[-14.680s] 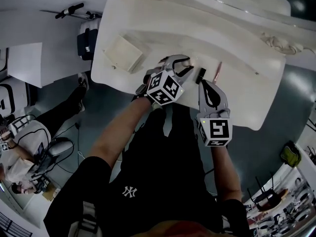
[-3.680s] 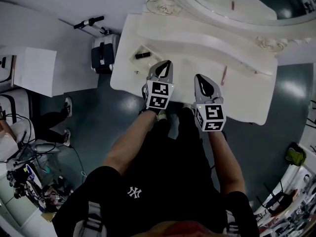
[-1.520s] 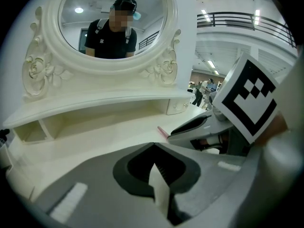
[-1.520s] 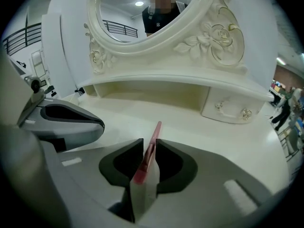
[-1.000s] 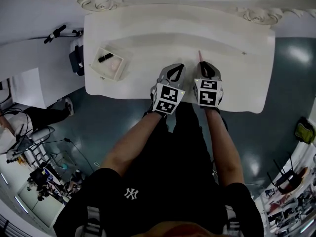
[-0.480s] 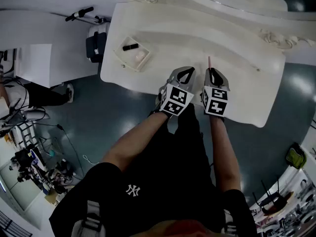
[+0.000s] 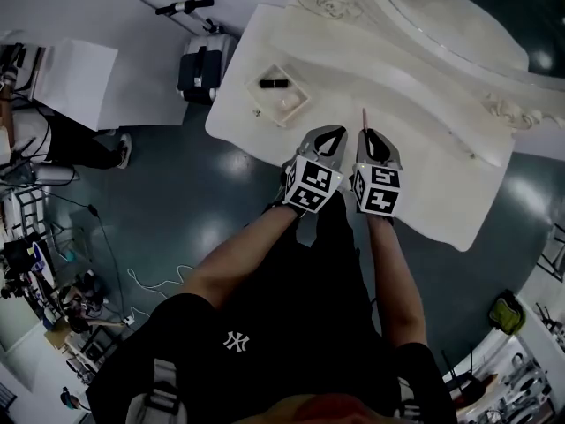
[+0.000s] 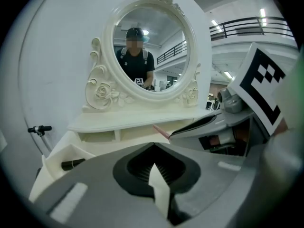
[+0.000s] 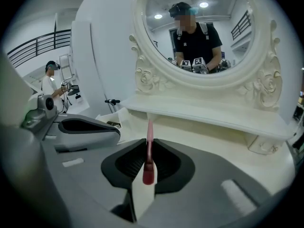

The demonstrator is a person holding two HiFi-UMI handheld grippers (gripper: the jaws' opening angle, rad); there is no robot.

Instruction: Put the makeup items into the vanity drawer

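Since the earliest frame a black tube (image 7: pixel 274 84) and a pale pink item (image 7: pixel 285 104) have landed in the open drawer (image 7: pixel 301 101), at 10 o'clock from the grippers. The left gripper (image 8: pixel 153 148) hovers over the white vanity surface (image 7: pixel 424 170), jaws pressed together on nothing. At its 3 o'clock, the right gripper (image 9: pixel 148 146) has its jaws clamped on a pink makeup pencil (image 9: pixel 149 129), whose tip points to 12 o'clock.

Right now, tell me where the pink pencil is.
Head view, right of centre: the pink pencil is clamped in the right gripper, tip out over the vanity top, beside the left gripper.
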